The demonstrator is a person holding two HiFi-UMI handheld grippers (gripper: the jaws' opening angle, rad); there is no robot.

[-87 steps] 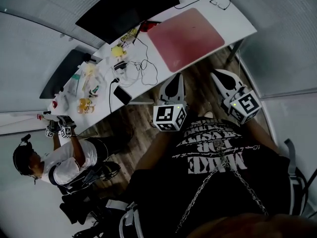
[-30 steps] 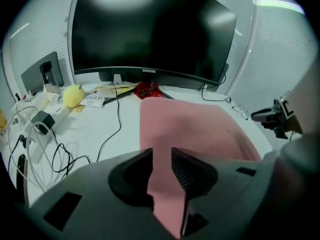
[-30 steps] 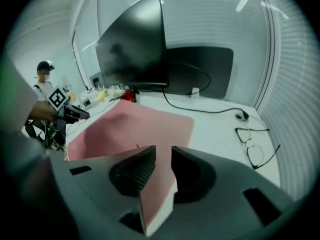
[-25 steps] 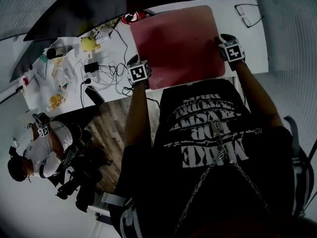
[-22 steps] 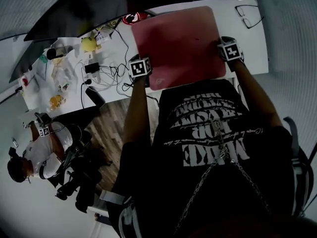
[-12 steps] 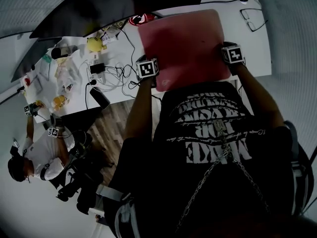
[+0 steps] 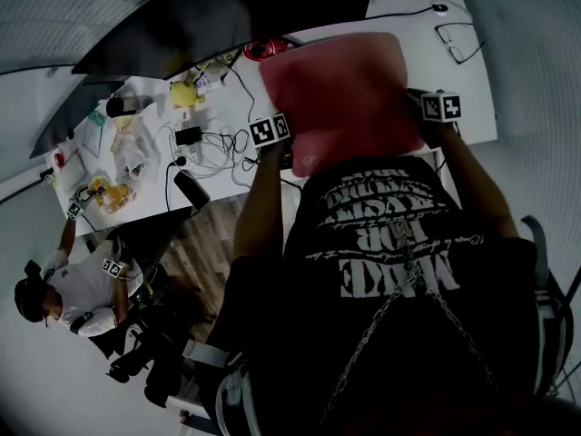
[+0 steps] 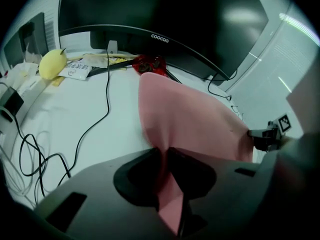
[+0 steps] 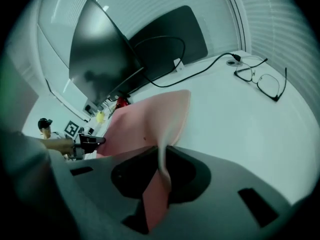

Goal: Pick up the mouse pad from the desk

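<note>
Head view first: the pad [image 7: 340, 89] is slung between the two grippers, over the desk [image 7: 477, 89] and just ahead of the person's chest. The left gripper [image 7: 283, 148] has the near left edge and the right gripper [image 7: 422, 116] has the right edge. I'd say it's one to a side so the floppy sheet stays spread and doesn't fold on itself. This picture is smeared, so I can't say for sure whether the far edge is touching the desk. Now the left gripper view: the jaws have just been closing and they're pinched tight on the pink sheet, its edge squeezed thin between them. From there the pad humps up in a ridge, bowed off the white top, and the cable [image 8: 106, 84] lies beside it, untouched. Over to the right gripper view, and it's the same story. The jaws have just been closing and are clamped on the pad's rim, and the sheet curls up and away toward the other gripper. The glasses [image 9: 262, 81] sit well apart on the bare desk. Both grips are right at the rim, probably because a flat pad offers nothing else to bite. The lift looks begun, and raising both sides evenly should bring it clear.
</note>
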